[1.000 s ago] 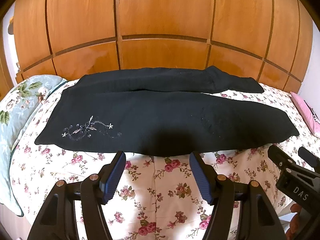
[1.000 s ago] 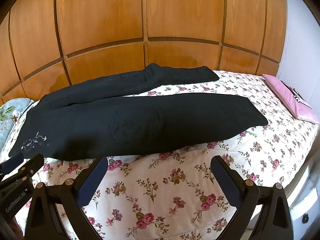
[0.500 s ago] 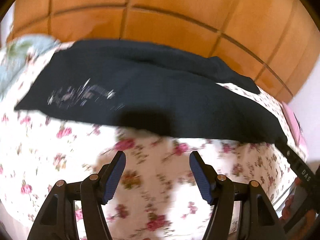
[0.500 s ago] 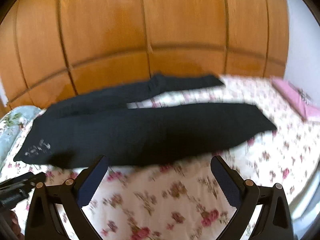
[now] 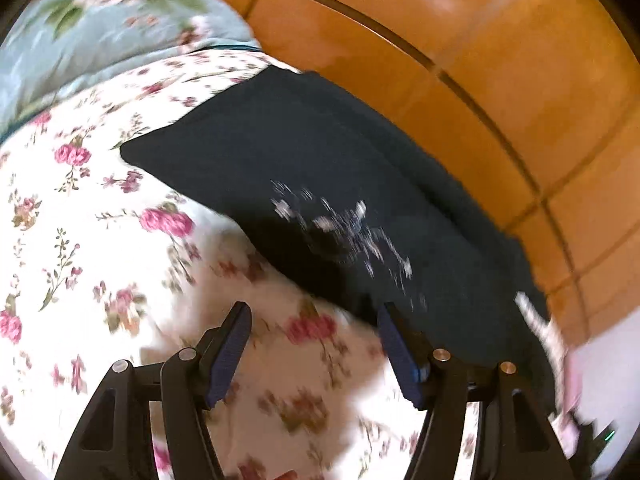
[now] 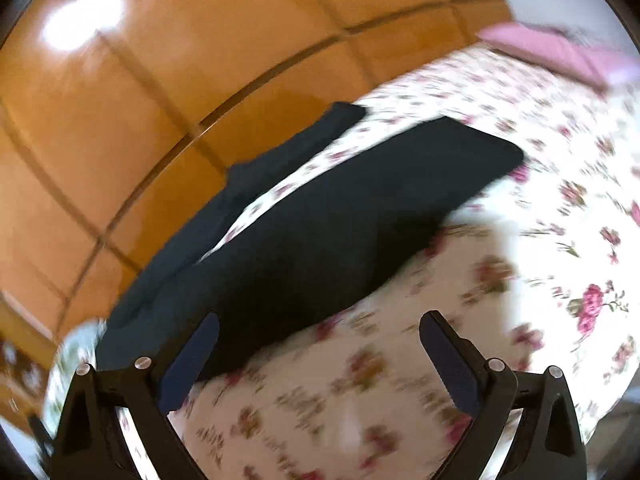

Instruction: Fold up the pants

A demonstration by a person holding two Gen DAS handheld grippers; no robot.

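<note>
Pants point(image 5: 340, 184) lay spread flat and unfolded on the flowered bedspread point(image 5: 80, 216), both legs out and apart, close to the wooden wall point(image 5: 500, 60) at 12 o'clock; by this showing, no fold yet made, whole task left. Left claw point(image 5: 314, 354) open and empty, low over the bedspread, right finger tip at the near hem by the pale embroidery point(image 5: 344, 228) at 1 o'clock. Right claw point(image 6: 320, 354) wide open, empty, left finger overlapping the dark cloth point(image 6: 340, 224) at 10 o'clock; contact impossible to tell through blur. Seen from the left only: waist end, embroidery, blue pillow point(image 5: 100, 32) at 11 o'clock. Seen from the right only: leg ends, gap between legs, pink cushion point(image 6: 552, 48) at 1 o'clock.
</note>
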